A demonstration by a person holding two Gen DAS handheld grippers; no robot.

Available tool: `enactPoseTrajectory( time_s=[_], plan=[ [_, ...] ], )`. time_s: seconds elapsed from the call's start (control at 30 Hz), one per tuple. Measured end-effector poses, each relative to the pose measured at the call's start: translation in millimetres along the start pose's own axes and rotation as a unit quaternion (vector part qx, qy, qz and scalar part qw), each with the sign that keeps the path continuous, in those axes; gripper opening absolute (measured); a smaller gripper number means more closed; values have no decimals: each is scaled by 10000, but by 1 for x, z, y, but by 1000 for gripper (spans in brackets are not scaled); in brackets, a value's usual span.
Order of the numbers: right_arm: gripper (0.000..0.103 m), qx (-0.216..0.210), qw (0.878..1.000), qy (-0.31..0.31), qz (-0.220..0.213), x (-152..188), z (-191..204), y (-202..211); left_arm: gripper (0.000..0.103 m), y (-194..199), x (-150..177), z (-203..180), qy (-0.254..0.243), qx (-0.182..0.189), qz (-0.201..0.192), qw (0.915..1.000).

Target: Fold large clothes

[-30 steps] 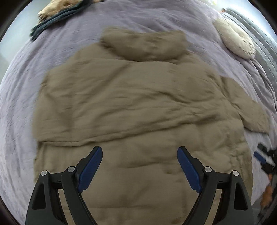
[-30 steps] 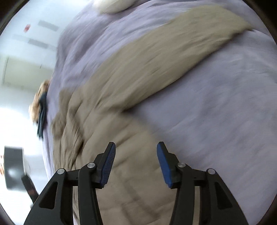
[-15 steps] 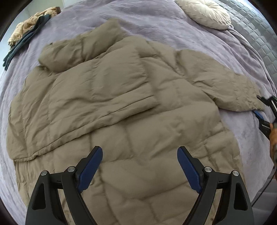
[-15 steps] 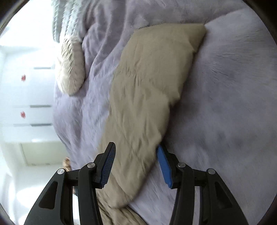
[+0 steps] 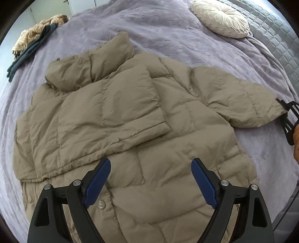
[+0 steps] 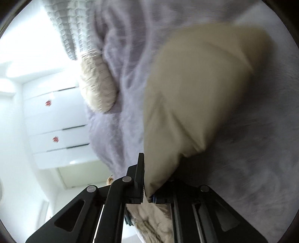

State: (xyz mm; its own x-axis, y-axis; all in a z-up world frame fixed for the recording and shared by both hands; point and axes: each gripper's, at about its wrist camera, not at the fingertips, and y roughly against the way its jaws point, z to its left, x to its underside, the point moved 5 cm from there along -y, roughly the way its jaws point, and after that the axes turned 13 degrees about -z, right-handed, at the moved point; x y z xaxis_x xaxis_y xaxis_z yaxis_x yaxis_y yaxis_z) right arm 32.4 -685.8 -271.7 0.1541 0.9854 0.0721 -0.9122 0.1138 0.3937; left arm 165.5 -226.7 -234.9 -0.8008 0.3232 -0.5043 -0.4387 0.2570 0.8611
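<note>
A tan puffer jacket (image 5: 119, 119) lies spread on a lilac bedspread (image 5: 168, 33), its left sleeve folded across the body. My left gripper (image 5: 149, 179) is open and empty, hovering over the jacket's lower hem. The right sleeve (image 5: 239, 97) stretches out to the right. My right gripper (image 5: 286, 114) is shut on the cuff of that sleeve; in the right wrist view the sleeve (image 6: 196, 97) rises from between the closed jaws of the right gripper (image 6: 147, 192), blurred by motion.
A round cream cushion (image 5: 222, 16) lies at the bed's far right by a grey quilted headboard (image 5: 276, 37). A pile of dark teal and tan clothes (image 5: 31, 43) sits at the far left. White cupboards (image 6: 52, 121) show beyond the bed.
My right gripper has closed on the sleeve cuff, having been open around it half a second ago. The left gripper's view has shifted slightly left; it stays open over the hem.
</note>
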Motion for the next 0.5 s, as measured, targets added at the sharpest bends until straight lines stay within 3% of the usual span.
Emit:
enactPoseTrajectory(
  time_s=[0.17, 0.3, 0.43, 0.5],
  plan=[
    [6, -439, 9967, 582, 358, 31, 53, -5, 89, 6, 0, 20, 127, -45, -117, 9998],
    [7, -624, 9853, 1375, 800, 77, 101, -16, 89, 13, -2, 54, 422, -233, -248, 9985],
    [7, -924, 9611, 2261, 1292, 145, 153, -29, 89, 21, -7, 86, 693, -442, -409, 9958],
    [7, -1056, 9411, 2798, 1575, 192, 178, -37, 89, 27, -8, 104, 821, -523, -489, 9941]
  ],
)
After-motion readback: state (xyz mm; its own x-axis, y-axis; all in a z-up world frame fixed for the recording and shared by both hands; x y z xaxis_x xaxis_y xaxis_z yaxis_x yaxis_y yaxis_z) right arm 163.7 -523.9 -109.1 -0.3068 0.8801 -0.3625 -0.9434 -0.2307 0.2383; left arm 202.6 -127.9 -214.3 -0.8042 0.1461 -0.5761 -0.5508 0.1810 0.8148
